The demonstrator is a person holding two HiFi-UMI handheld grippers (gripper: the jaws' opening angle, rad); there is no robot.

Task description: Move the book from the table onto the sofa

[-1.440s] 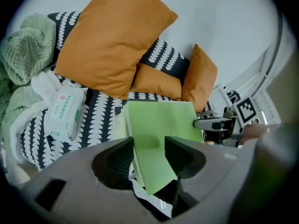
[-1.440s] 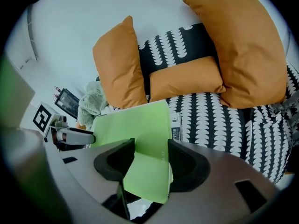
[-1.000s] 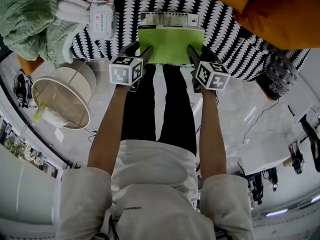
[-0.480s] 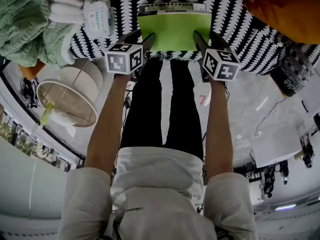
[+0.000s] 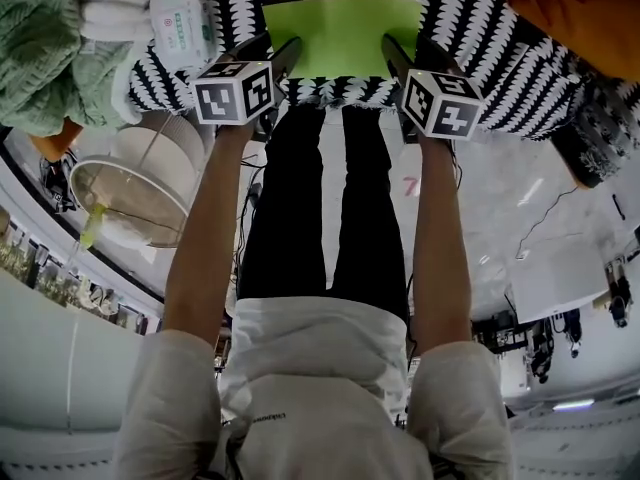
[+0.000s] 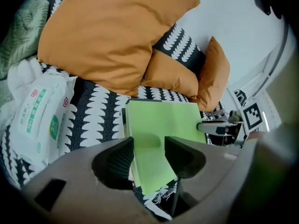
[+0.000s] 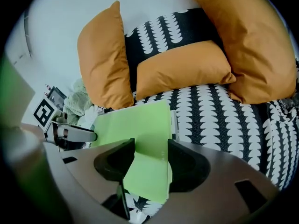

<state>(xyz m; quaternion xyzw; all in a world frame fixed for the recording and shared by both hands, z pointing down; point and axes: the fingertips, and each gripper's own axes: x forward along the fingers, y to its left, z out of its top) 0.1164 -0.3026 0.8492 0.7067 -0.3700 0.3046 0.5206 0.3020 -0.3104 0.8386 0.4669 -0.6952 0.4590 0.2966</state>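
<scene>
thin, flat lime-green book [image 5: 345, 33] at near edge of black-and-white patterned sofa [image 5: 480, 58]; left gripper [image 6: 149, 146] and right gripper [image 7: 151, 148] each pinch its near corners.

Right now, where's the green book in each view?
Head view: green book top centre, between left gripper and right gripper.
Left gripper view: centre, running between the fingers.
Right gripper view: lower centre, between the fingers.
Shared landmark: black-and-white sofa cover.

top centre: left gripper [image 5: 271, 52] and right gripper [image 5: 412, 54] are holding the green book [image 5: 345, 30] by its near corners, over the patterned sofa [image 5: 505, 53].
</scene>
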